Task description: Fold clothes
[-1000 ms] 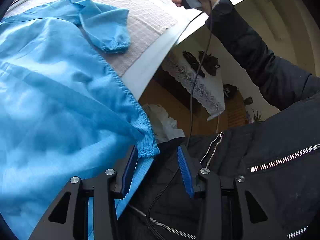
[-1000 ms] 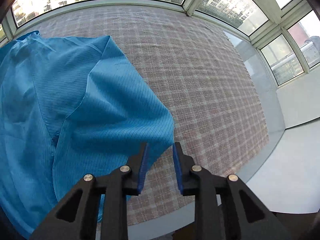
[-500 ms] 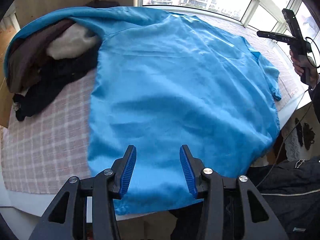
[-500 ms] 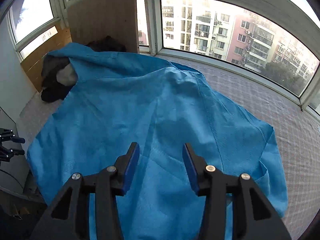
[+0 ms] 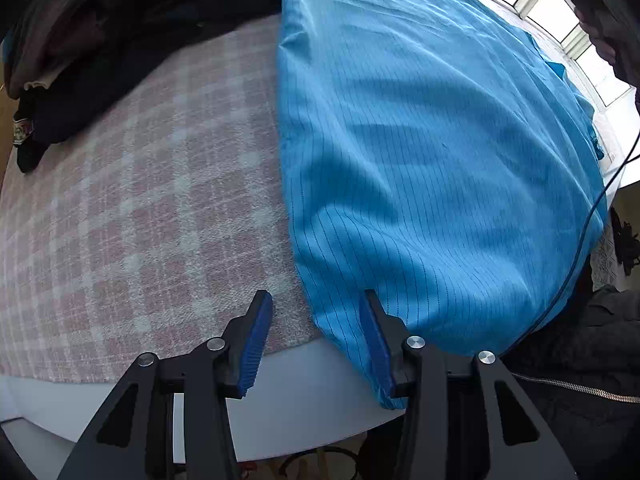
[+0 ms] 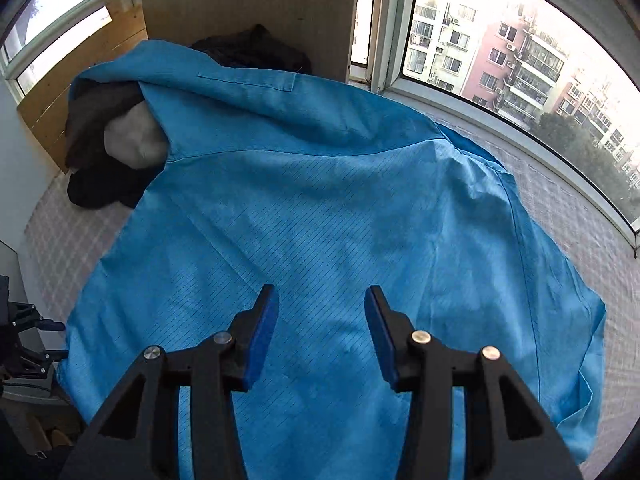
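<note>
Checked cloth [image 5: 140, 200] covers the bench; windows [image 6: 500, 40] with apartment blocks stand beyond. Your left tool [image 5: 316, 340]: jaws apart, nothing held, low at the near bench edge, the blue garment [image 5: 432, 152] hem draping past its right finger. Your right tool [image 6: 320, 328]: jaws apart, empty, above the garment's middle. Garment: spread flat ahead of both tools, its far end lying over a pile of dark clothes [image 6: 104, 152] to the far left. Your left tool also shows at the right view's left edge.
</note>
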`<state>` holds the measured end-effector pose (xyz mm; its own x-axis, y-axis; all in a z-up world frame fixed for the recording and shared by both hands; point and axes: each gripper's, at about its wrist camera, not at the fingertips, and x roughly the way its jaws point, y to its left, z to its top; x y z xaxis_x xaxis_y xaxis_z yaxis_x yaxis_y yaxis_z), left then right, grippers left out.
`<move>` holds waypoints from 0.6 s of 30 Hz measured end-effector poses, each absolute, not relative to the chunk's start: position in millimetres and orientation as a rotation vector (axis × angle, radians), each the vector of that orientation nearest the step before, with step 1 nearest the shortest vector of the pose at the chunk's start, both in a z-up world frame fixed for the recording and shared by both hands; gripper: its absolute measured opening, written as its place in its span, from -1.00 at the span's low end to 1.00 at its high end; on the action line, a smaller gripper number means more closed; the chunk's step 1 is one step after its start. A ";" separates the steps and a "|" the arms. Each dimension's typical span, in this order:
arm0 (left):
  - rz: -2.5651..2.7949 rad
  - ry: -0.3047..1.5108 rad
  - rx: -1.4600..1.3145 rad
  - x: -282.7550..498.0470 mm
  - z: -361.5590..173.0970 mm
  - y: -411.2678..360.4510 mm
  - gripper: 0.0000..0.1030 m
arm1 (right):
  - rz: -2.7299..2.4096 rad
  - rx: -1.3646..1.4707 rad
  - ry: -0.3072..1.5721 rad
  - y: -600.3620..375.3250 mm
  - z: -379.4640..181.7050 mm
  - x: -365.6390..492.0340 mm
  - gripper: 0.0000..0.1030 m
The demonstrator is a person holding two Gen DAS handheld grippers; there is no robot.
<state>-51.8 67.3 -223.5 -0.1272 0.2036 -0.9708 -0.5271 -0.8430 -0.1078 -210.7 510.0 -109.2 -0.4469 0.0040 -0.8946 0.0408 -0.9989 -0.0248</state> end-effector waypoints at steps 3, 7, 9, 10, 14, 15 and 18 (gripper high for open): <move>1.973 0.387 -1.633 -46.4 -223.1 70.2 -0.63 | -2.685 1.730 0.042 530.1 -115.1 -236.4 -0.14; 1.966 0.330 -1.631 -43.1 -215.5 62.5 -0.86 | -2.700 1.741 -0.048 552.8 -107.1 -277.9 -0.14; 1.970 0.328 -1.658 -40.9 -214.4 57.4 -0.86 | -2.666 1.693 -0.118 549.6 -95.7 -303.2 -0.14; 1.987 0.339 -1.667 -44.8 -210.7 52.7 -0.86 | -2.653 1.644 -0.118 540.4 -89.4 -317.5 -0.14; 2.129 0.427 -1.629 -88.6 -175.5 23.3 -0.72 | -2.577 1.518 0.092 476.4 -78.4 -371.5 -0.14; 2.164 0.449 -1.619 -99.6 -166.6 15.9 -0.50 | -2.560 1.499 0.203 456.7 -79.3 -382.6 -0.14; 2.269 0.517 -1.583 -132.4 -140.2 -6.2 -0.13 | -2.480 1.498 0.328 418.0 -86.0 -411.2 -0.14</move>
<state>-132.4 -6.2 -140.2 -0.3312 0.0576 -0.9418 -0.4601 -0.8813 0.1079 -411.2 418.0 -86.0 -0.4534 -0.0760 -0.8881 0.3041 -0.9498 -0.0740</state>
